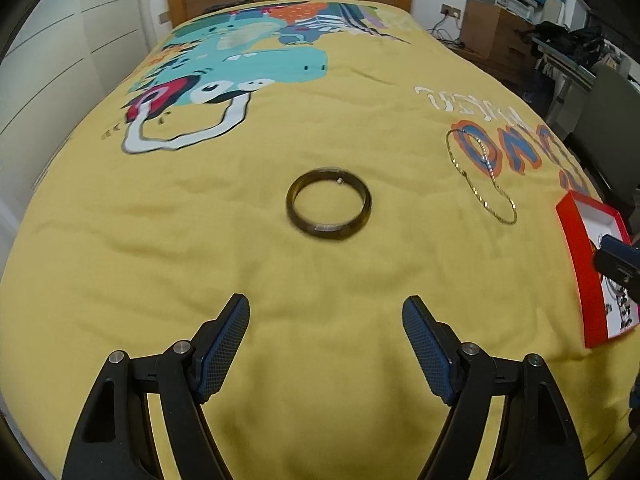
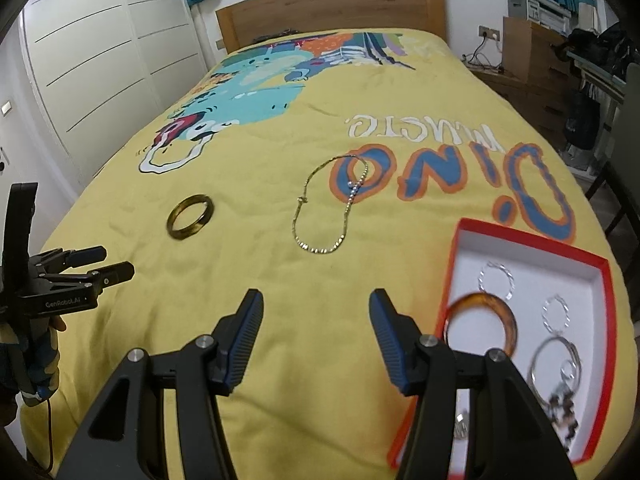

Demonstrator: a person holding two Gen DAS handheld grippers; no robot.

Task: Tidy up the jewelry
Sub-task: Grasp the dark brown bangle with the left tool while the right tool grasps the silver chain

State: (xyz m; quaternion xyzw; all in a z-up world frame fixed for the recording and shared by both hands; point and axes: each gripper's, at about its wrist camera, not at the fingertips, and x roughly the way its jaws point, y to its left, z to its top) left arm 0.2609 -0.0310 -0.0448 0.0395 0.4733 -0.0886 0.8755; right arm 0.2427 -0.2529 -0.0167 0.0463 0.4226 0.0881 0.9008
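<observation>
A dark olive bangle point(image 1: 329, 205) lies on the yellow bedspread, straight ahead of my left gripper point(image 1: 326, 312), which is open and empty a short way before it. The bangle also shows in the right wrist view point(image 2: 190, 216). A gold chain necklace point(image 2: 329, 208) lies in a loop at mid-bed, also in the left wrist view point(image 1: 482, 176). A red-rimmed white box point(image 2: 528, 254) at the right holds several silver hoops and an amber bangle point(image 2: 482, 318). My right gripper point(image 2: 316, 308) is open and empty beside the box's left edge. The left gripper also appears in the right wrist view point(image 2: 102, 264).
The bedspread point(image 2: 280, 264) carries a dinosaur print and lettering. A wooden headboard point(image 2: 332, 4) stands at the far end. White wardrobe doors point(image 2: 92, 52) run along the left. A wooden cabinet, cables and clutter point(image 2: 560, 52) fill the right side.
</observation>
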